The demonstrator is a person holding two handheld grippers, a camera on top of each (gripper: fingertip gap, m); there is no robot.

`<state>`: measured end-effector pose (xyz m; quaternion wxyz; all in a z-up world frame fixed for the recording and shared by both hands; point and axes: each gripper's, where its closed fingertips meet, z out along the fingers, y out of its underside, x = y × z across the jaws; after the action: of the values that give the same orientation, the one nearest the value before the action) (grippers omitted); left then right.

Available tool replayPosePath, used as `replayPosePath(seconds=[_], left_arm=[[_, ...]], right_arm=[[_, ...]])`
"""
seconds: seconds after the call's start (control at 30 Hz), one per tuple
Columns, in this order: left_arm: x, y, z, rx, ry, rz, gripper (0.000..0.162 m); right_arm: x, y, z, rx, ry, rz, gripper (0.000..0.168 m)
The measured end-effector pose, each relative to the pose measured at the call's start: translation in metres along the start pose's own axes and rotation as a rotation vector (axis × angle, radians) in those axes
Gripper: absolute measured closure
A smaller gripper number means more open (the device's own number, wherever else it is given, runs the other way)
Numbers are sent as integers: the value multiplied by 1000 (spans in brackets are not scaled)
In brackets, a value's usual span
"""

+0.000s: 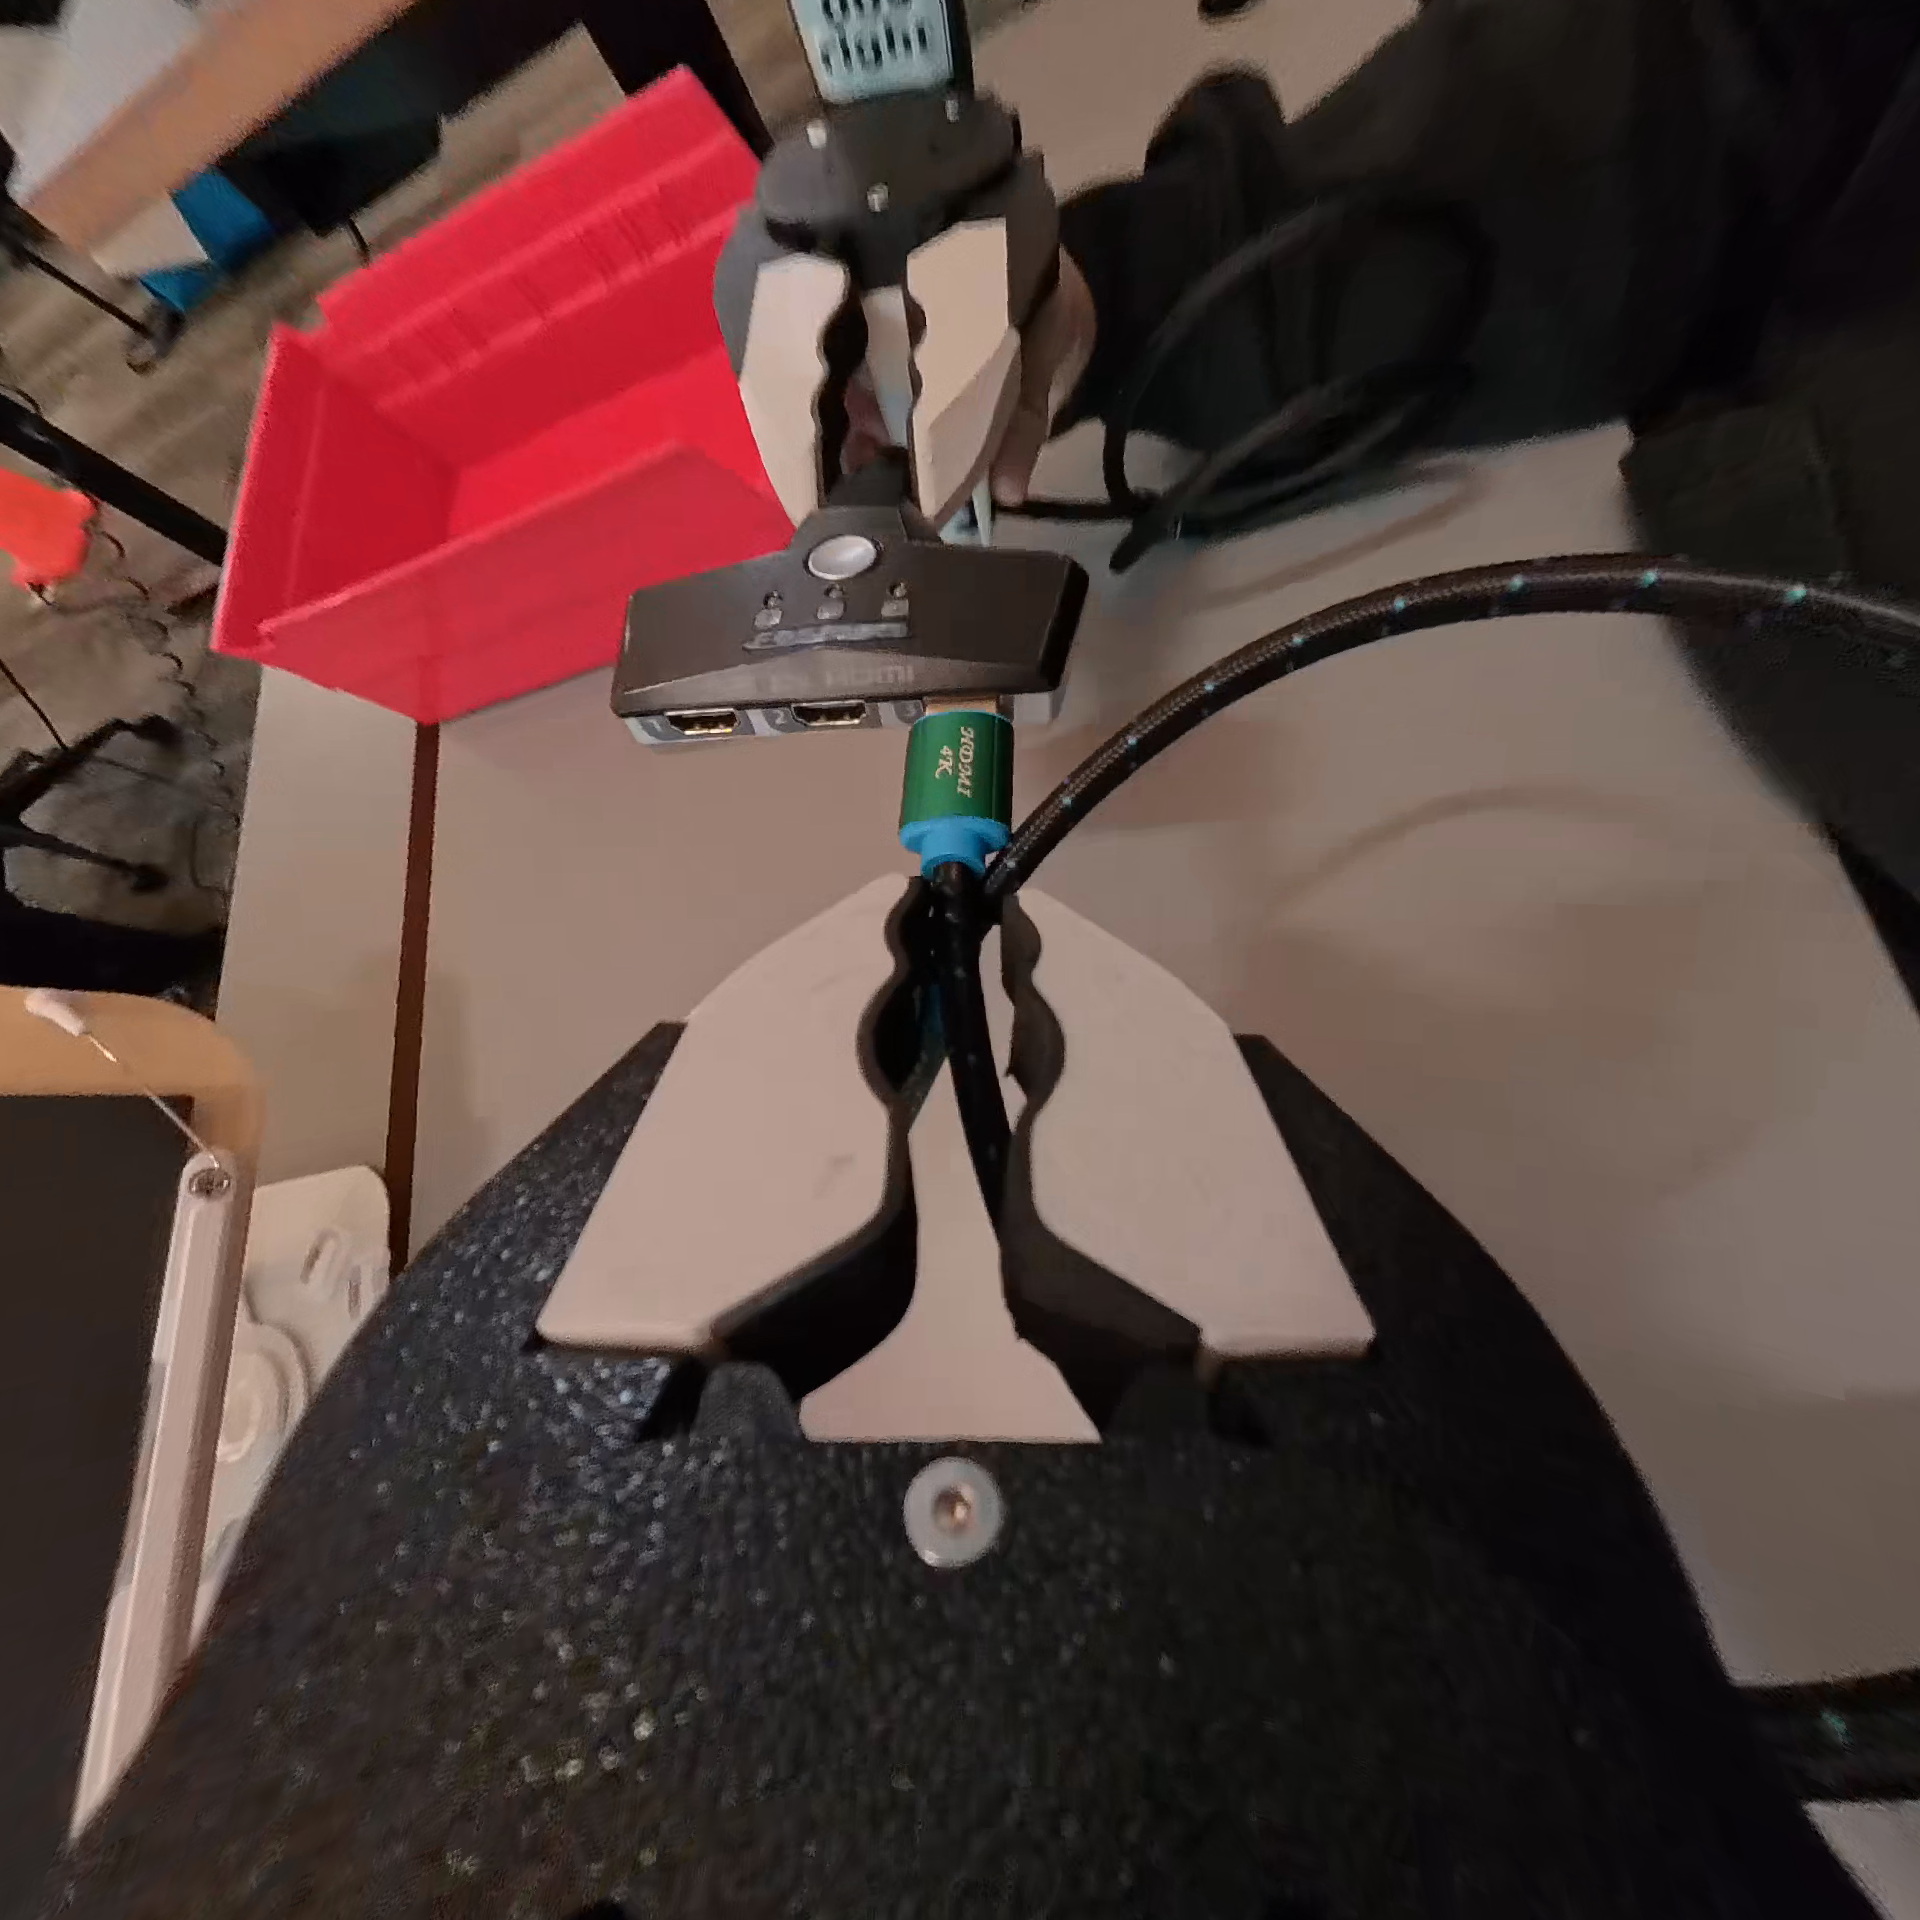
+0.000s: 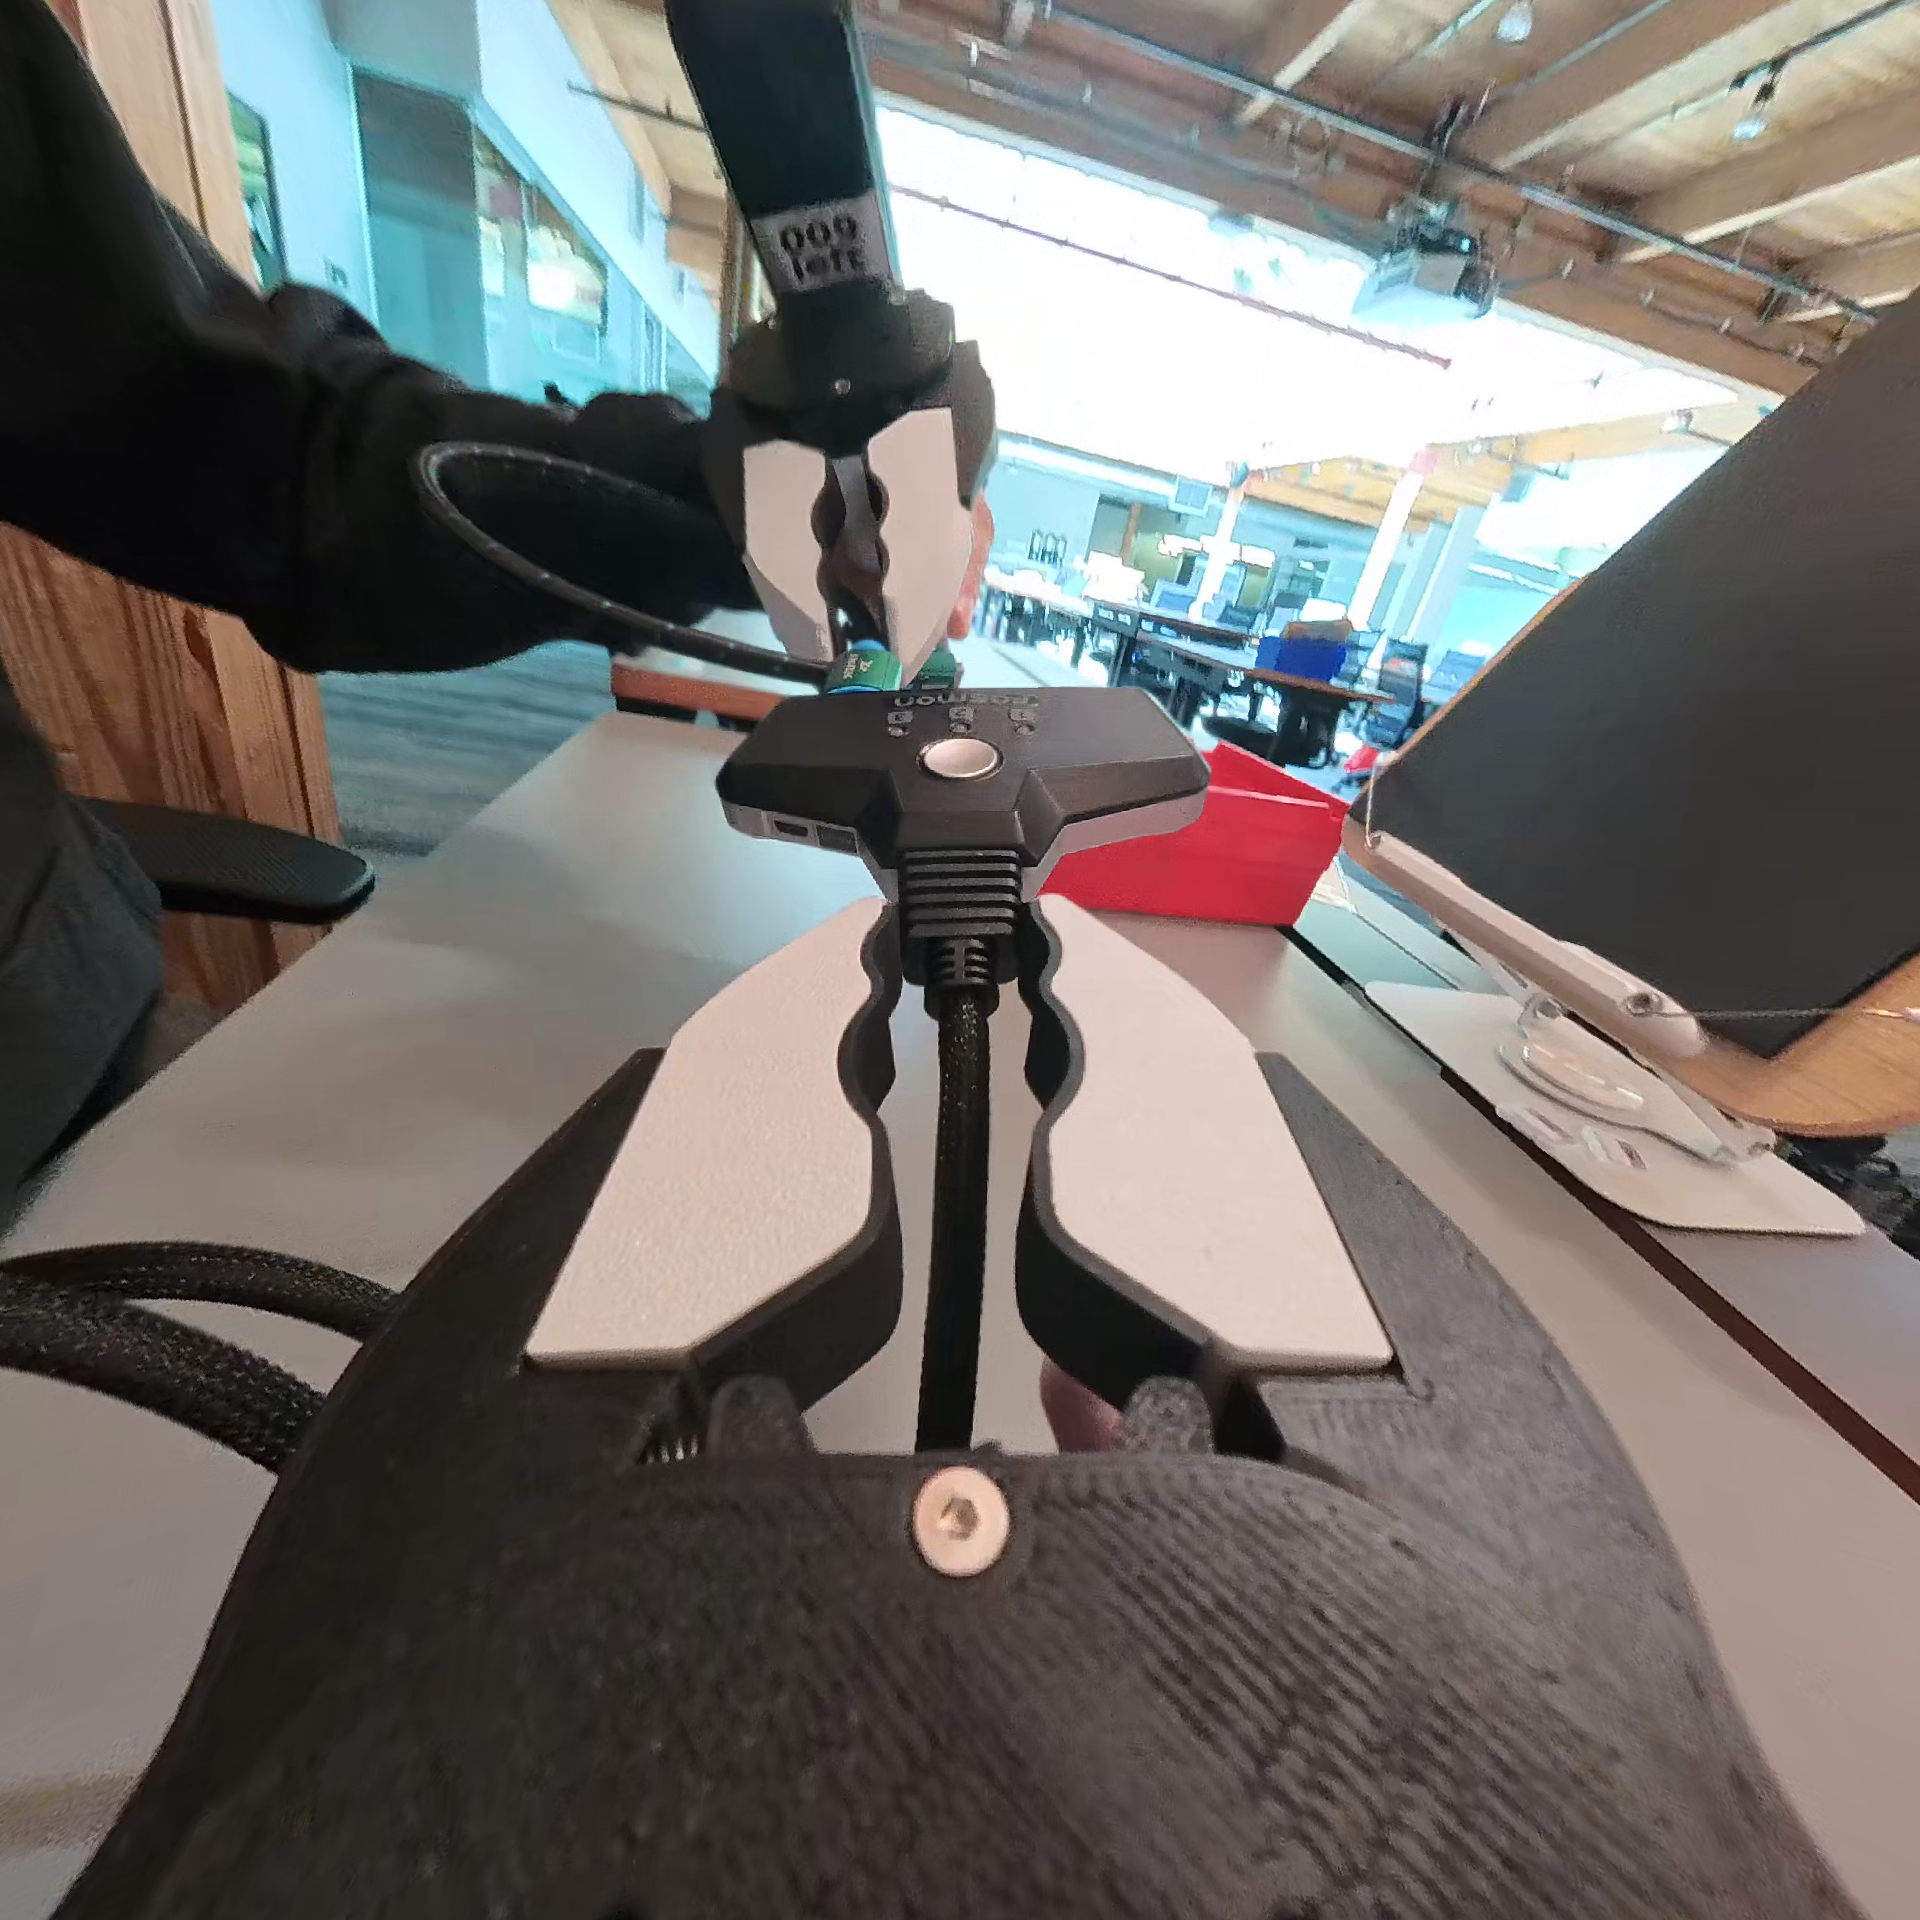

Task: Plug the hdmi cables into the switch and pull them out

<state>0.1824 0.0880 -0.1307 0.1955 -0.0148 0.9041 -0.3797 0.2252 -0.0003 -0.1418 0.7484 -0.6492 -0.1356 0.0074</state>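
Left tool [image 1: 951, 914] is clamping nearly shut on the braided HDMI cable [image 1: 961, 997] just behind the blue strain relief, not on the green plug [image 1: 948, 774] itself. Risk: pushing or pulling from the cable is letting the plug tilt in the port, so it may be jamming or the cable slipping through the fingers.

Just ahead of that tool, the plug is sitting at the third port of the switch [image 1: 847, 649], metal tip showing; probably only partly seated.

Right tool [image 2: 961, 935] is closed around the switch's ribbed cable collar [image 2: 958, 883], holding it above the worktop [image 2: 582, 935]. Risk: the switch is pivoting on that narrow hold under insertion force.

Hidden: port contact, the far port face in the right view. Motion blur is softening the switch. Beyond it, a red bin [image 1: 499, 457].
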Motion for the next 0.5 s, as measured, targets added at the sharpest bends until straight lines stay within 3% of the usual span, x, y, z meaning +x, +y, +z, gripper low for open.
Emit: replayPosePath(seconds=[0.5], left_arm=[[11,-17,-10,187,98,-153,147]], right_arm=[[-6,-7,-1,37,-28,-29,146]])
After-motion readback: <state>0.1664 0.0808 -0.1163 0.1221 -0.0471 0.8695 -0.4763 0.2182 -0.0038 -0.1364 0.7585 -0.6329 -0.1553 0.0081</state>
